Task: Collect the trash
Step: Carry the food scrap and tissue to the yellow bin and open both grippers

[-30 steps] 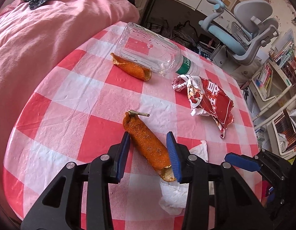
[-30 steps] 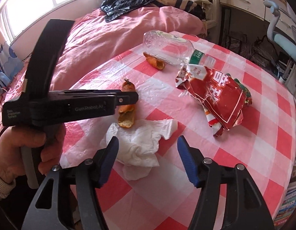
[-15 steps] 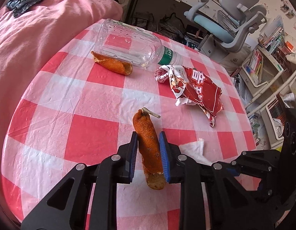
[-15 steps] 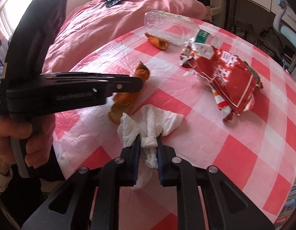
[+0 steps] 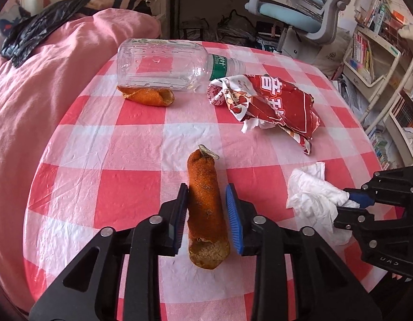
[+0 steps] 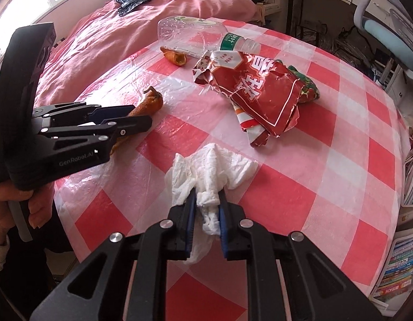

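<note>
1. Orange peel sits pinched in the left gripper, its jaws just squeezed in around it, over the checked tablecloth.
2. Crumpled tissue is clamped tight in the right gripper.
3. Beyond: second peel, clear bottle, red wrapper.

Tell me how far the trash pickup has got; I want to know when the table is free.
Nothing looks binned yet. In hand: the left claw grips one orange peel, the right claw pinches the white tissue. Left on the checked tablecloth: a second peel, the clear plastic bottle and the red snack wrapper.
</note>
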The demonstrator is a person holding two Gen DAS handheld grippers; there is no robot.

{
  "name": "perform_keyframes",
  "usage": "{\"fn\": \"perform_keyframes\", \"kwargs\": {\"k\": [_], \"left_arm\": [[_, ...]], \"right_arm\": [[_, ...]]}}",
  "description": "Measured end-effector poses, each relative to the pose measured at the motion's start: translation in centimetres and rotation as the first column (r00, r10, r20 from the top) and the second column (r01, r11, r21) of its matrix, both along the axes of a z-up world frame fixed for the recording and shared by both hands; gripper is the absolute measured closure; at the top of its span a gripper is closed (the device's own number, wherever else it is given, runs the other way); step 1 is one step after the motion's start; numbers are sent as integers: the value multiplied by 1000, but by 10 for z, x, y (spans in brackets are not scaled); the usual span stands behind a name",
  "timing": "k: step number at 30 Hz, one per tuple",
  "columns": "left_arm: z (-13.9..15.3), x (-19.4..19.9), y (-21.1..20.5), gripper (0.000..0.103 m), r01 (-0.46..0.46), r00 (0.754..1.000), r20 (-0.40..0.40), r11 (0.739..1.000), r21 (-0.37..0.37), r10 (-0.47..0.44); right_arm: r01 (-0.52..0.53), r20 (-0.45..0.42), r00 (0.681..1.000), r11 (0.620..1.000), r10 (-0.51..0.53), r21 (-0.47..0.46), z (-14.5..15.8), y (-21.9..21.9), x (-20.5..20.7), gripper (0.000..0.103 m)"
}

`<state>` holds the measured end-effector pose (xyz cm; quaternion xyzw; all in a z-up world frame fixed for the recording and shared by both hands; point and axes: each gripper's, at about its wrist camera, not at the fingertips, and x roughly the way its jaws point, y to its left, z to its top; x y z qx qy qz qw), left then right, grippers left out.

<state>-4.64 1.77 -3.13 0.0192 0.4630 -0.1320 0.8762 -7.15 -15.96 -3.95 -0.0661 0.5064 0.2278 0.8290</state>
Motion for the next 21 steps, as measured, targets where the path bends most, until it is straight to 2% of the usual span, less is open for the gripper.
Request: {"fn": "perform_keyframes", "kwargs": {"k": [5,10,21], "left_arm": [[2,-2,0,83,8,1000,5,1000,-17,-8],[10,-6,-5,83,31,999,42,999,-34,-29],[23,-16,-14,83,66,993,97,997,-42,-62]], "right_arm": [[-1,-4,1000,1000,1,10,0,-2,-1,86],[-7,-5,1000,1000,8,28,2,-5,-3,87],[9,34,999,998,-11,60,19,-23,-15,86]]}}
